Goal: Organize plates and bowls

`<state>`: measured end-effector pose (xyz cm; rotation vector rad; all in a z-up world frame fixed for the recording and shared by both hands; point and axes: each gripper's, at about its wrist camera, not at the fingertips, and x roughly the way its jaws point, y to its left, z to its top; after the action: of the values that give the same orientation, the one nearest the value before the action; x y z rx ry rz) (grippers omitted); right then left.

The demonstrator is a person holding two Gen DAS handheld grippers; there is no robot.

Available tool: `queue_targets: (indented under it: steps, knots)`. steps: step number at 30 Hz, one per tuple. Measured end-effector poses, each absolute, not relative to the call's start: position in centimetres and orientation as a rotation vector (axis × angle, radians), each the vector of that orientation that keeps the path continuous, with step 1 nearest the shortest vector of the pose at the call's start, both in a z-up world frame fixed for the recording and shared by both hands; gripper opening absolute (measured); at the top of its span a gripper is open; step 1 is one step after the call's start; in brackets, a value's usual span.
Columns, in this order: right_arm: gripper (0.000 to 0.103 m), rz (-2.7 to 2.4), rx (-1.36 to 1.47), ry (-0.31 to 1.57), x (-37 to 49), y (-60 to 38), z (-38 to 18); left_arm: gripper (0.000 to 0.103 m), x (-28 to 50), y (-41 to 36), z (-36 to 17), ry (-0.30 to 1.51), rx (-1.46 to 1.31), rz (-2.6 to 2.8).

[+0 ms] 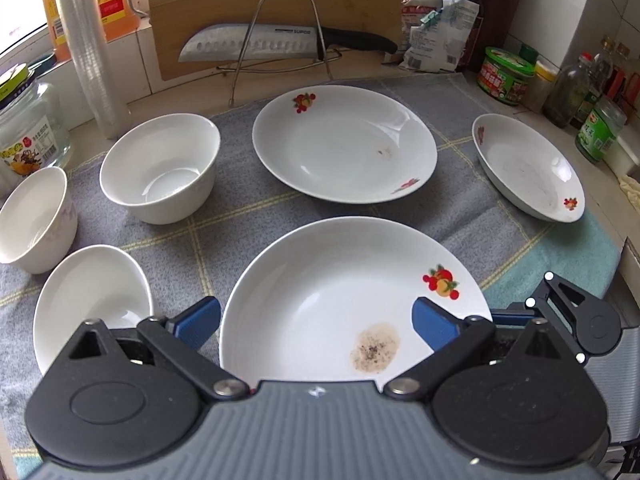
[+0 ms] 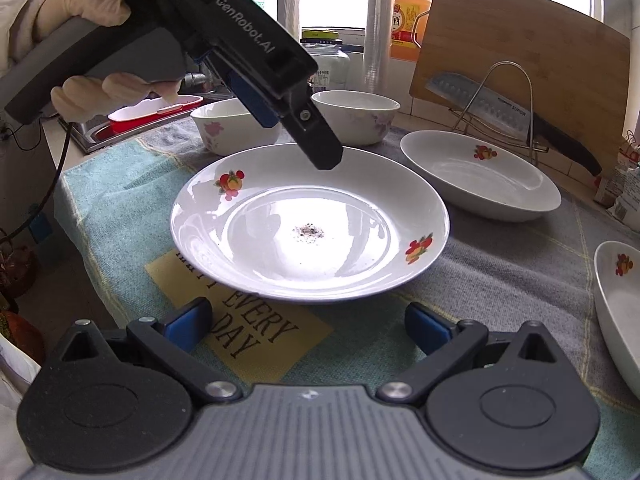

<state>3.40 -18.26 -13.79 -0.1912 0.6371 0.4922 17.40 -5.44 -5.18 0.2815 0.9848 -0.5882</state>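
Three white plates with fruit decals lie on a grey-and-teal cloth. The near plate (image 1: 340, 300) (image 2: 310, 220) has a brown speckled stain. A second plate (image 1: 344, 144) (image 2: 480, 176) lies behind it and a third plate (image 1: 528, 168) (image 2: 616, 300) to the right. Three white bowls (image 1: 160, 168) (image 1: 34, 220) (image 1: 88, 300) sit on the left. My left gripper (image 1: 316, 324) (image 2: 292, 136) hovers open over the near plate, held by a gloved hand (image 2: 96, 4). Just before that plate's front rim, my right gripper (image 2: 308, 328) stands open with nothing between its fingers.
A wooden cutting board (image 1: 272, 8) and a knife (image 1: 256, 44) on a wire rack stand at the back. Jars and bottles (image 1: 504, 76) line the right wall, a glass jar (image 1: 28, 136) and oil bottles the left. A sink with a red tray (image 2: 156, 110) lies beyond the cloth.
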Motion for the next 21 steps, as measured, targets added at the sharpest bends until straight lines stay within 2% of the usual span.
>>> queue_targets:
  steps: [13, 21]
  knots:
    - [0.103, 0.517, -0.179, 0.626, 3.4, -17.7, -13.6, 0.100, 21.9, -6.2, -6.9, 1.117, 0.302, -0.690]
    - [0.103, 0.491, -0.155, 0.594, 3.7, -17.6, -13.5, 0.096, 22.9, -6.5, -7.6, 1.154, 0.341, -0.743]
